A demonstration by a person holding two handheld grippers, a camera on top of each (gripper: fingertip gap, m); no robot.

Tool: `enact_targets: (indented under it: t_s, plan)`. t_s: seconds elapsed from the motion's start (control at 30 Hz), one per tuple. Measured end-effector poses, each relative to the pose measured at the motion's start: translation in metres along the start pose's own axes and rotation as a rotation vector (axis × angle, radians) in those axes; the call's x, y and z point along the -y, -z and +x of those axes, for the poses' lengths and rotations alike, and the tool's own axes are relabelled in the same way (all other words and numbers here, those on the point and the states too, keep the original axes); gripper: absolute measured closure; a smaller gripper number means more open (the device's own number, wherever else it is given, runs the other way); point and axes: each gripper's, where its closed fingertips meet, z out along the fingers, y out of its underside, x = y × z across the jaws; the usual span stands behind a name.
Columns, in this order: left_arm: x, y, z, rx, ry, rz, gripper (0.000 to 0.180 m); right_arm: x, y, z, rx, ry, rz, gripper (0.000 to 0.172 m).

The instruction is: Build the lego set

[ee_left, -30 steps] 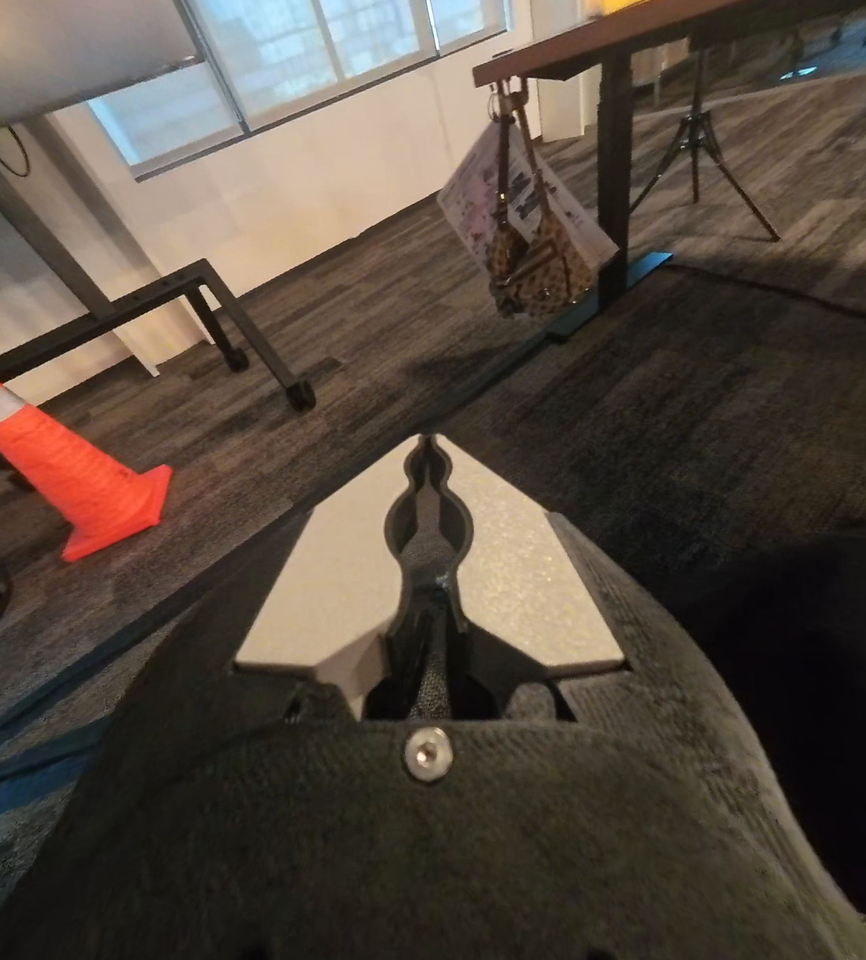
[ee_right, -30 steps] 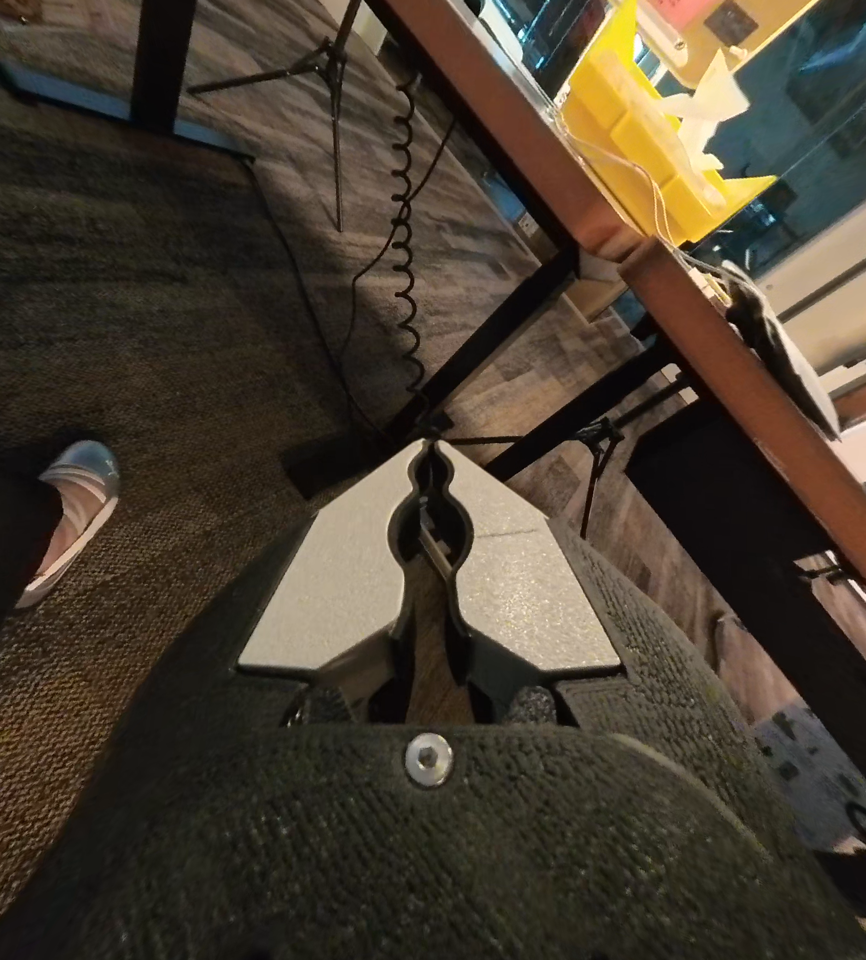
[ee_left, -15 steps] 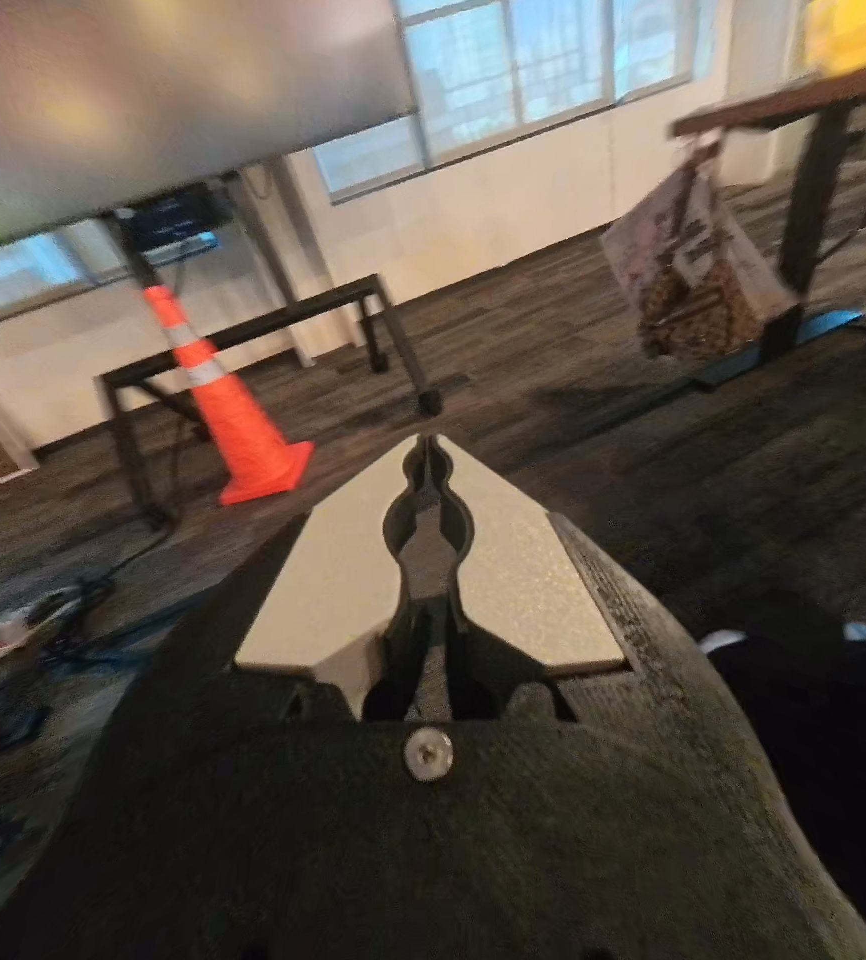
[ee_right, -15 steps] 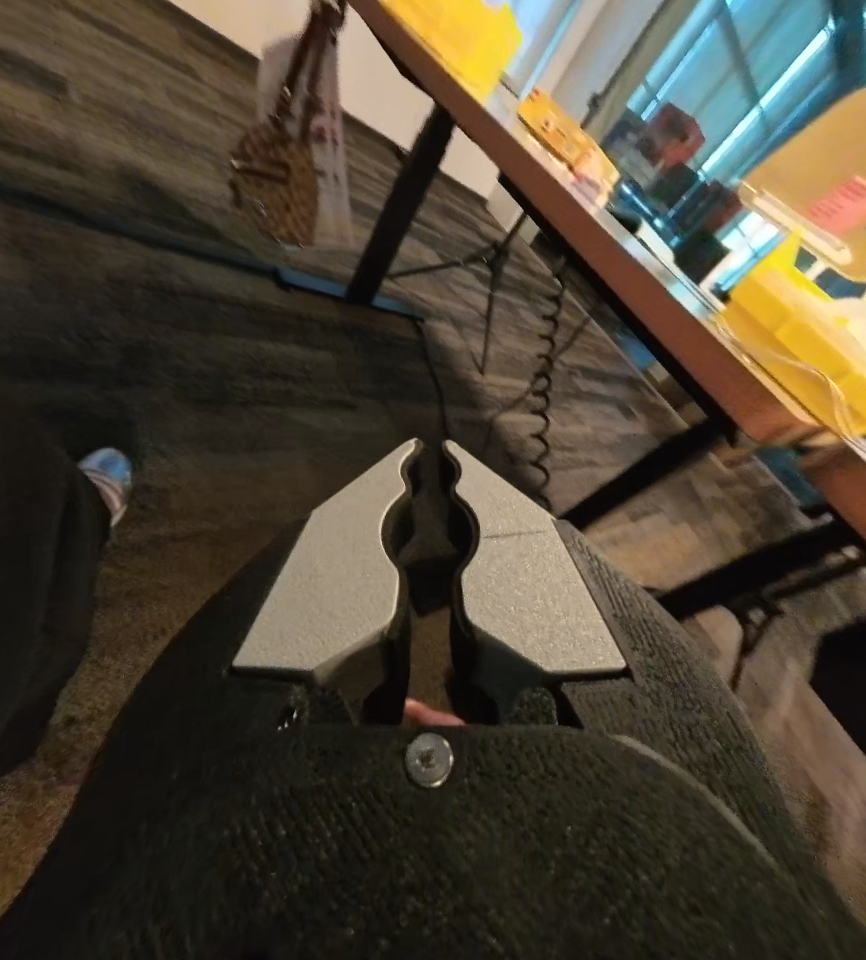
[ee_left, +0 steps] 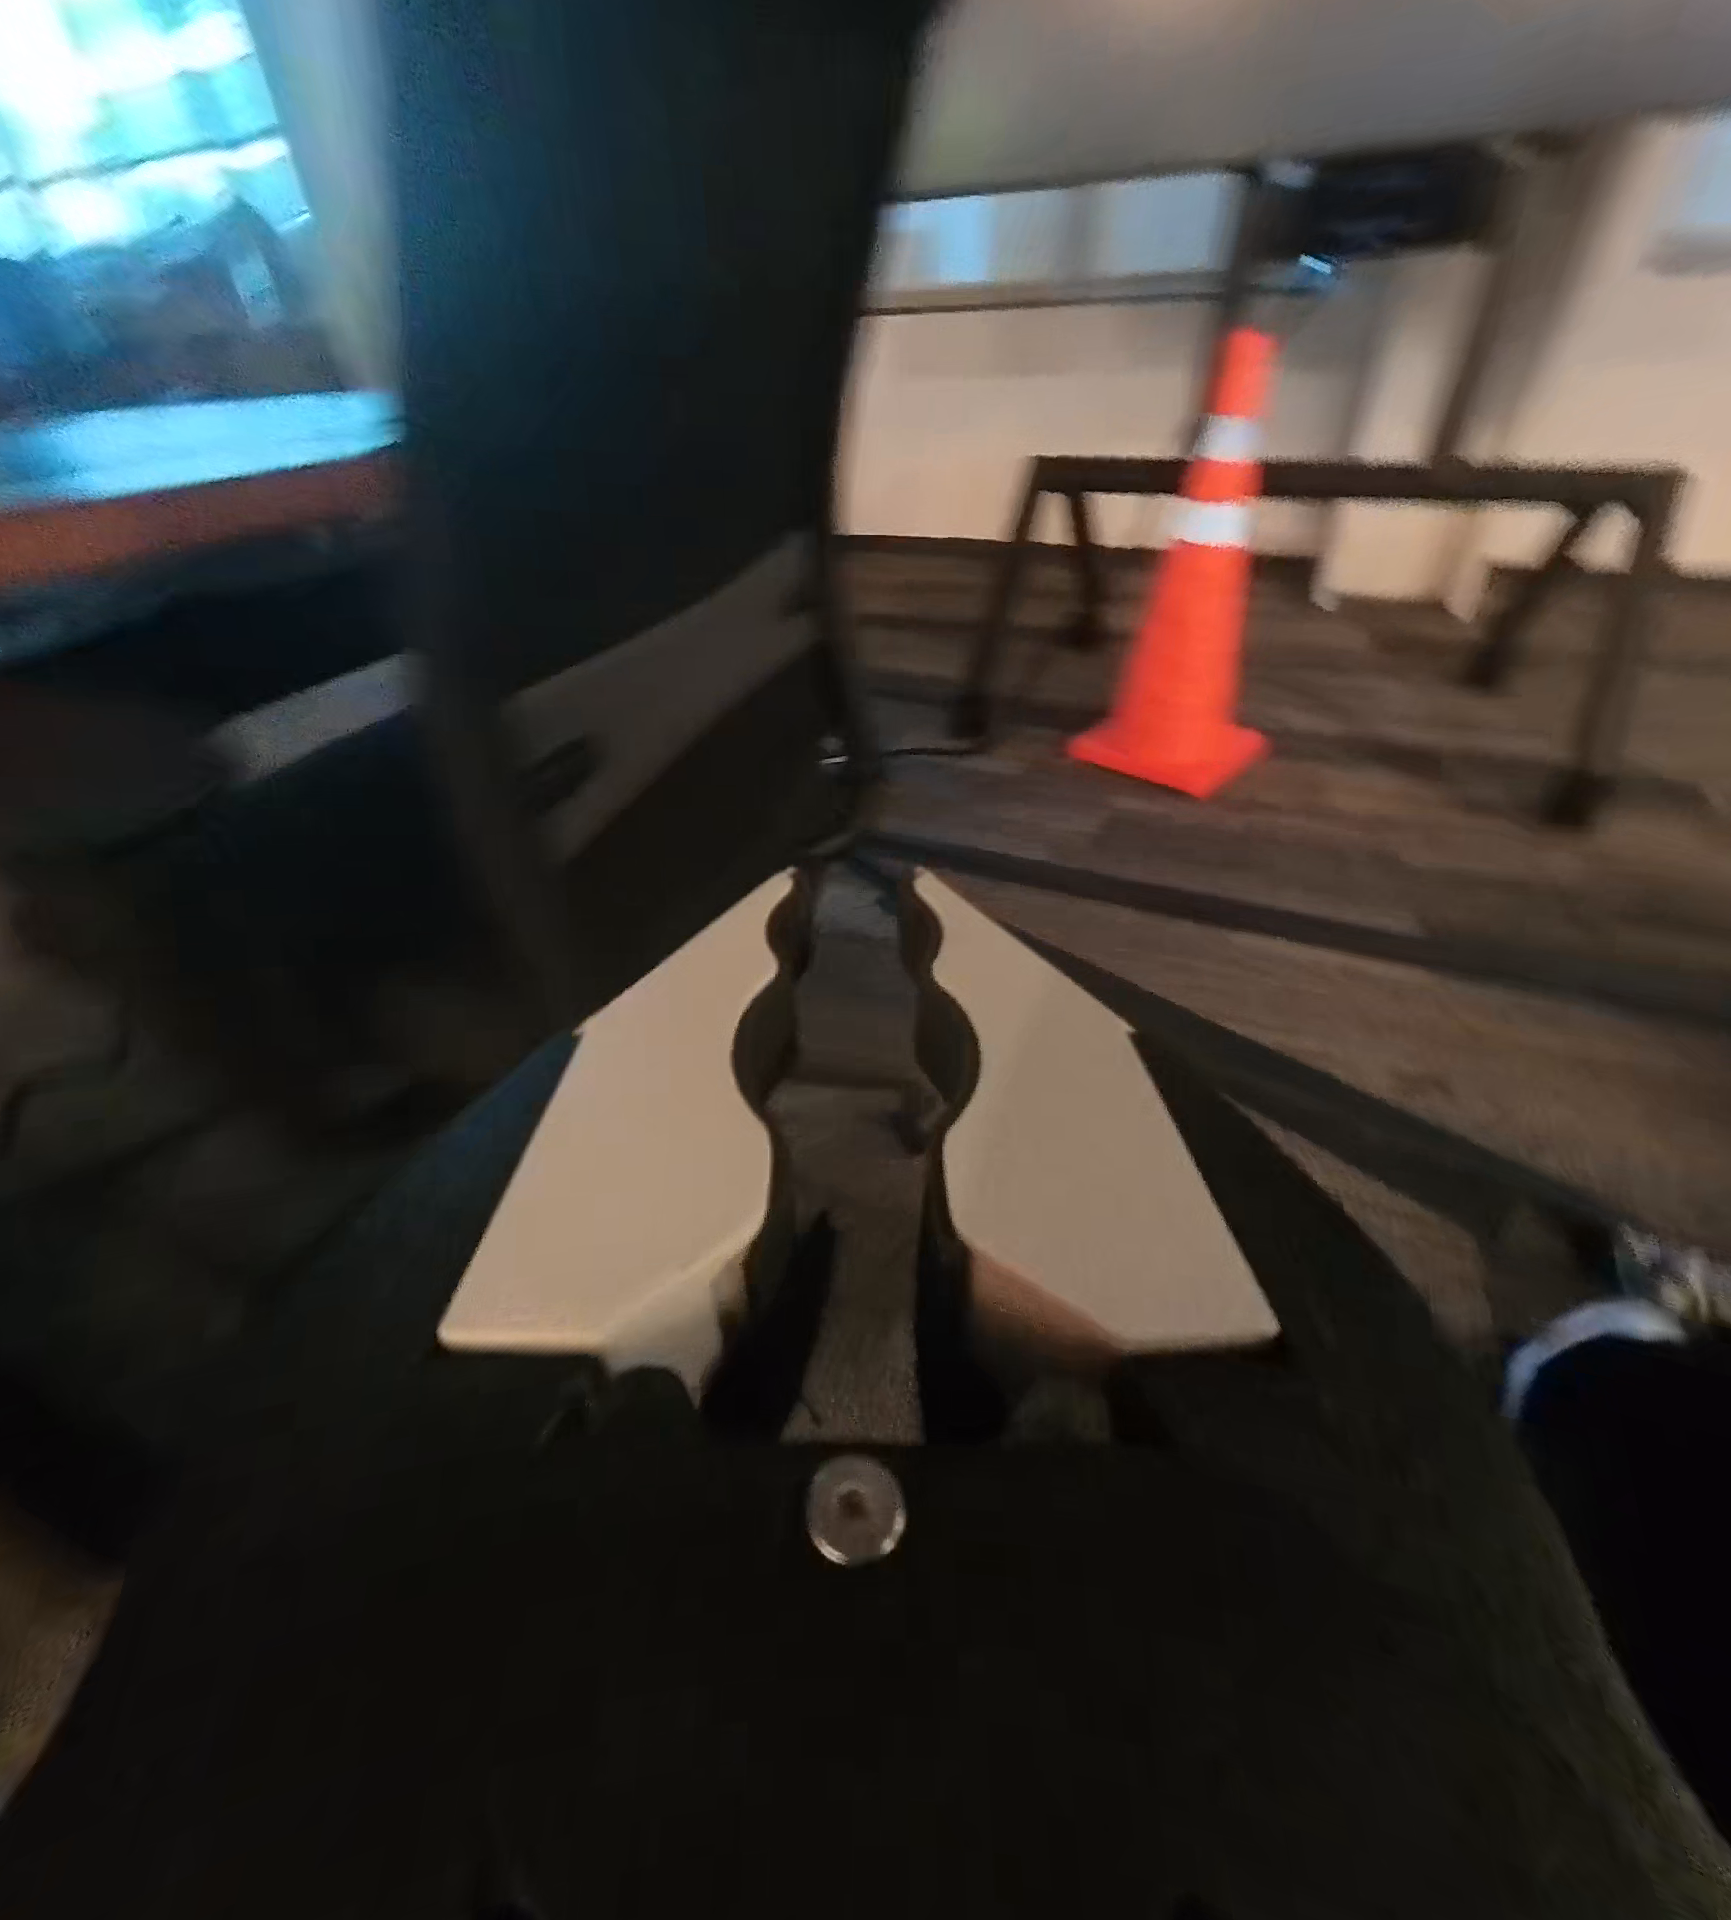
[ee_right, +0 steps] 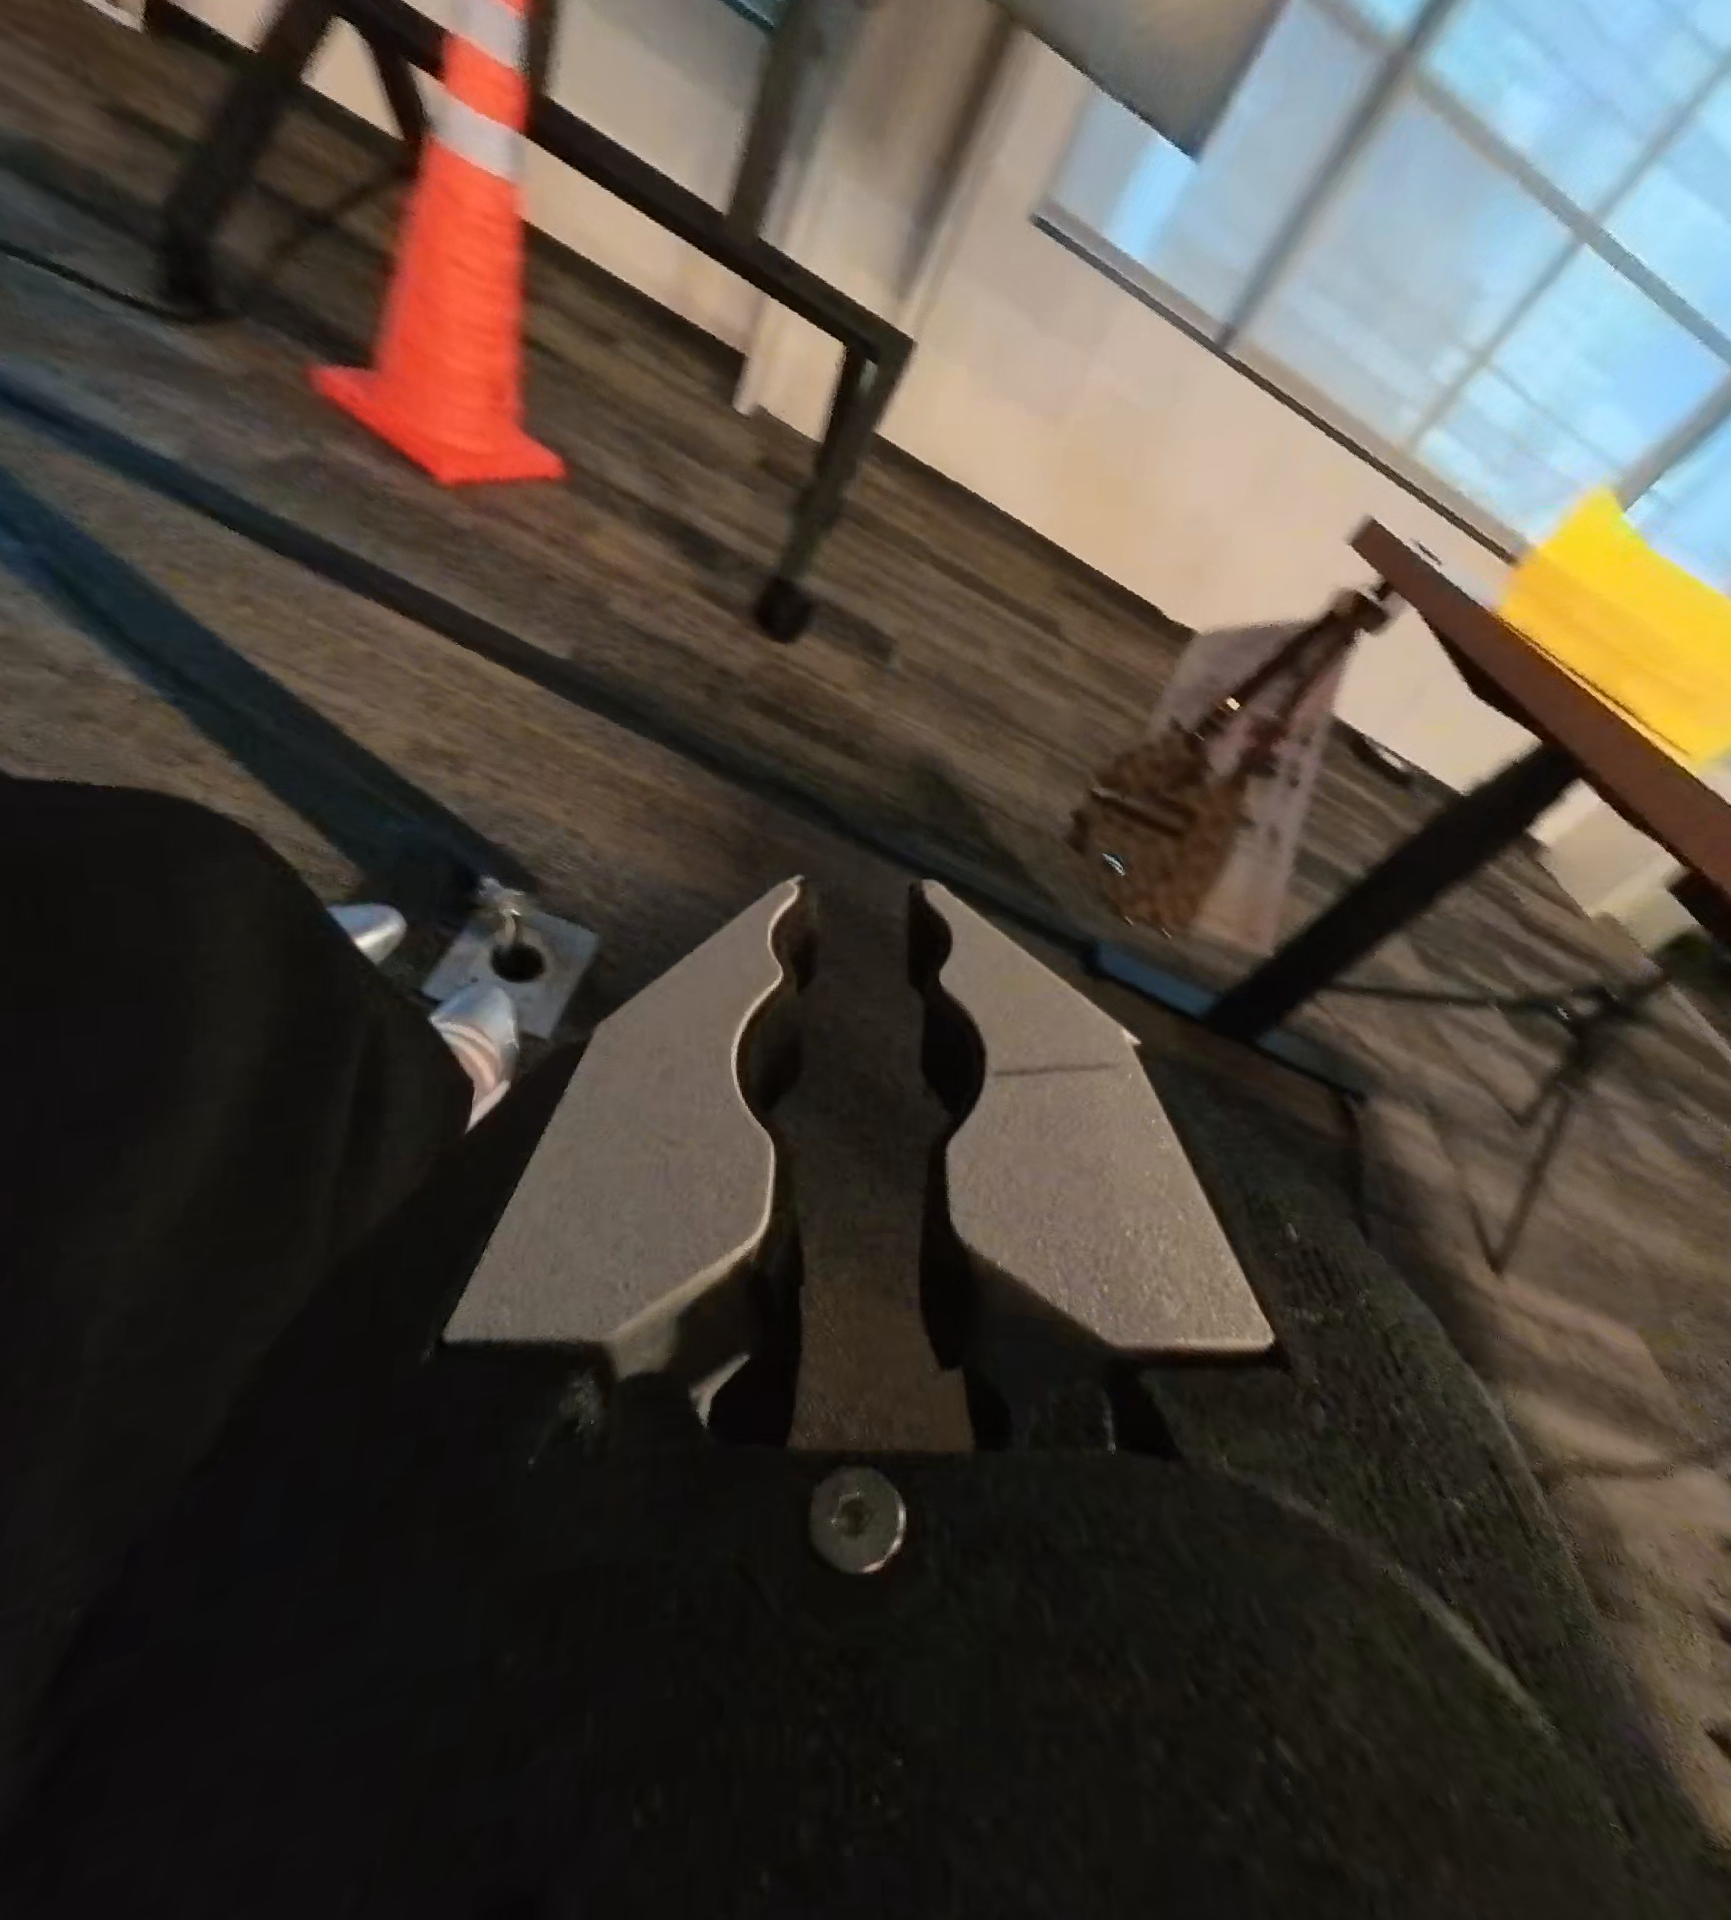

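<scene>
Left wrist view is looking low across a dark grey carpet (ee_left: 1463,935), blurred on its left side, where a broad black upright (ee_left: 632,364) is rising beside a bright window (ee_left: 92,187). An orange traffic cone (ee_left: 1193,582) is standing on the carpet before a black table frame (ee_left: 1360,488) and a pale wall (ee_left: 1048,395). The left gripper (ee_left: 856,883) is hanging over the floor with its fingers slightly spread — nothing between them.

Right wrist view is showing the same cone (ee_right: 456,260), large windows (ee_right: 1567,260), and a brown tabletop (ee_right: 1588,707) carrying something yellow (ee_right: 1661,634), a patterned bag (ee_right: 1193,831) hanging at its corner. The right gripper (ee_right: 861,894) is likewise slightly spread and bare — only carpet showing in the gap.
</scene>
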Motion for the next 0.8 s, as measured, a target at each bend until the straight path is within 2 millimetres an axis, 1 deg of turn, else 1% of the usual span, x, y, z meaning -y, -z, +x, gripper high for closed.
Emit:
enact_targets:
  t_s: [0.03,0.1,0.23,0.4,0.5,0.57,0.7,0.8]
  plan:
    - [-0.003,0.009,-0.015,0.031,0.034,-0.001,0.163,0.007,-0.009,-0.009,0.028,0.003,0.018,0.155]
    - [-0.009,0.025,-0.039,0.078,0.063,-0.013,0.16,0.022,-0.025,-0.025,0.08,-0.003,0.053,0.152]
    - [-0.016,0.061,-0.076,0.177,-0.009,-0.039,0.156,0.05,-0.055,-0.064,0.191,0.002,0.114,0.147]
    - [-0.024,0.113,-0.118,0.295,-0.068,-0.075,0.156,0.079,-0.084,-0.114,0.318,0.013,0.173,0.145]
    - [-0.03,0.146,-0.143,0.373,-0.066,-0.095,0.156,0.096,-0.097,-0.142,0.385,0.014,0.205,0.146]
    - [-0.033,0.167,-0.156,0.417,-0.075,-0.107,0.156,0.107,-0.104,-0.16,0.427,0.012,0.227,0.146]
    - [-0.038,0.21,-0.176,0.502,-0.131,-0.144,0.156,0.13,-0.113,-0.197,0.512,0.003,0.275,0.146]
    - [-0.043,0.243,-0.188,0.566,-0.174,-0.183,0.156,0.146,-0.114,-0.226,0.58,0.006,0.307,0.146]
